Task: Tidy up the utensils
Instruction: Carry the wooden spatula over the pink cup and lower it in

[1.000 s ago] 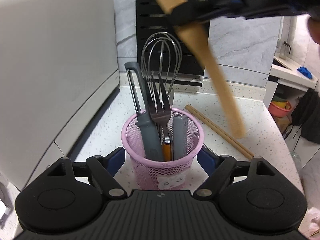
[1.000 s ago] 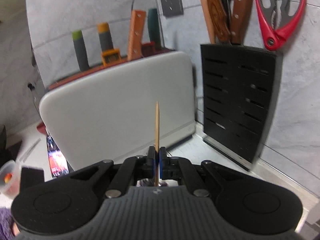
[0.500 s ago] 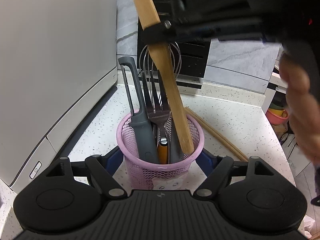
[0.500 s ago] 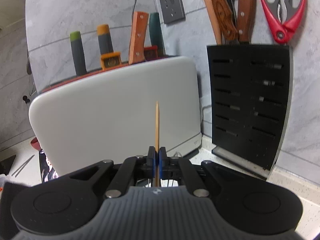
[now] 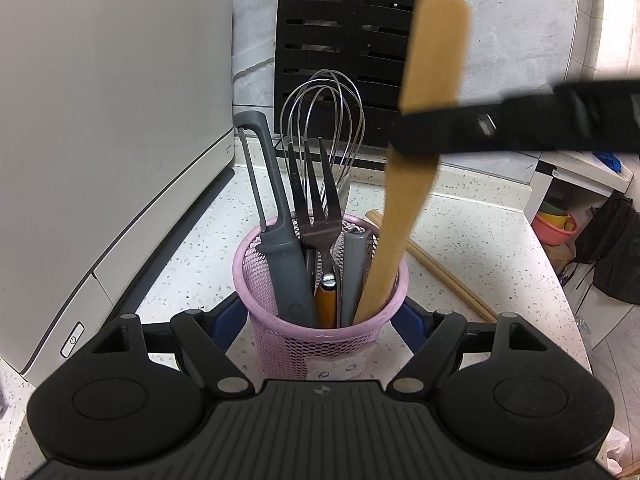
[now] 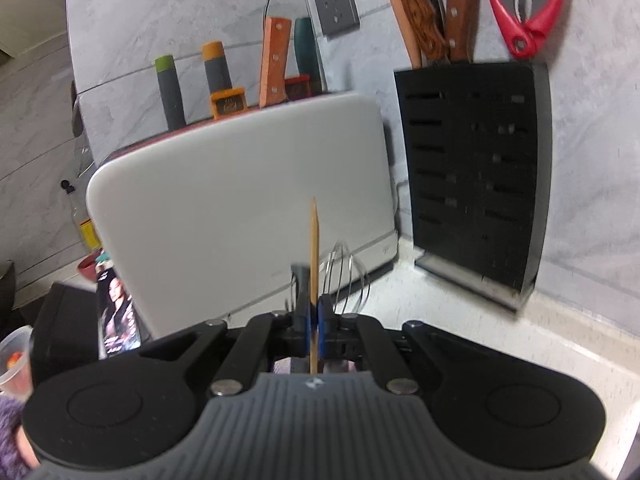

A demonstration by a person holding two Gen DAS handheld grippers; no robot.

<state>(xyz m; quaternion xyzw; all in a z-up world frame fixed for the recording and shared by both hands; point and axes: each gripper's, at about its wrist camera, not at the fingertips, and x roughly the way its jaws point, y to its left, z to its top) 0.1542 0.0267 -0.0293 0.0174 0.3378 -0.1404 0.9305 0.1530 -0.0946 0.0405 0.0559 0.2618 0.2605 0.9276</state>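
Note:
A pink mesh cup (image 5: 320, 344) stands on the speckled counter between the fingers of my left gripper (image 5: 320, 318), which press on its sides. It holds a grey peeler (image 5: 276, 216), a fork (image 5: 320, 204), a wire whisk (image 5: 324, 120) and a grey-handled tool (image 5: 354, 264). A wooden spatula (image 5: 404, 208) stands in the cup's right side, tilted right. My right gripper (image 6: 315, 316) is shut on the spatula, seen edge-on (image 6: 314, 256); its black fingers (image 5: 480, 128) cross the spatula in the left wrist view.
A white appliance (image 5: 100, 120) fills the left. A black knife block (image 5: 352, 32) stands against the back wall. Wooden chopsticks (image 5: 444, 272) lie on the counter right of the cup. The counter edge drops off at the right.
The spatula's lower end went down into the cup, and it now leans to the right. My right gripper moved right and lower with it. The left gripper stayed on the cup.

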